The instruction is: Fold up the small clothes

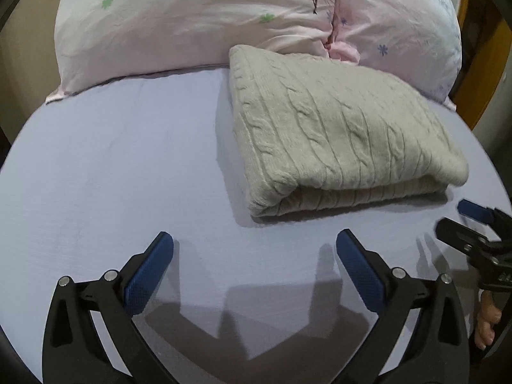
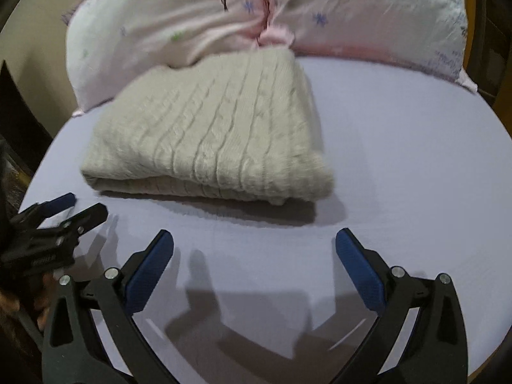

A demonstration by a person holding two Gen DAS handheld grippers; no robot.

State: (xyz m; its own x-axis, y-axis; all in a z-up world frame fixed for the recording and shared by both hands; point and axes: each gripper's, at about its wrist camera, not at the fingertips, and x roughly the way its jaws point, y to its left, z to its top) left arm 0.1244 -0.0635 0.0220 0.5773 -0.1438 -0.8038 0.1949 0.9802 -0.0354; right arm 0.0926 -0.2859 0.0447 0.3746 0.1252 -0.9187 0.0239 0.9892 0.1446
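A beige cable-knit sweater (image 1: 336, 131) lies folded in a thick rectangle on the lavender bed sheet (image 1: 128, 176); it also shows in the right wrist view (image 2: 211, 134). My left gripper (image 1: 254, 240) is open and empty, hovering over the sheet just short of the sweater's near fold. My right gripper (image 2: 254, 240) is open and empty, also a little short of the sweater. The right gripper shows at the right edge of the left wrist view (image 1: 460, 220), and the left gripper at the left edge of the right wrist view (image 2: 80, 204).
A pink floral pillow (image 1: 224, 16) lies behind the sweater and touches its far edge; it also shows in the right wrist view (image 2: 352, 16). Bare sheet (image 2: 400, 166) spreads on both sides of the sweater. The bed's edges curve away at left and right.
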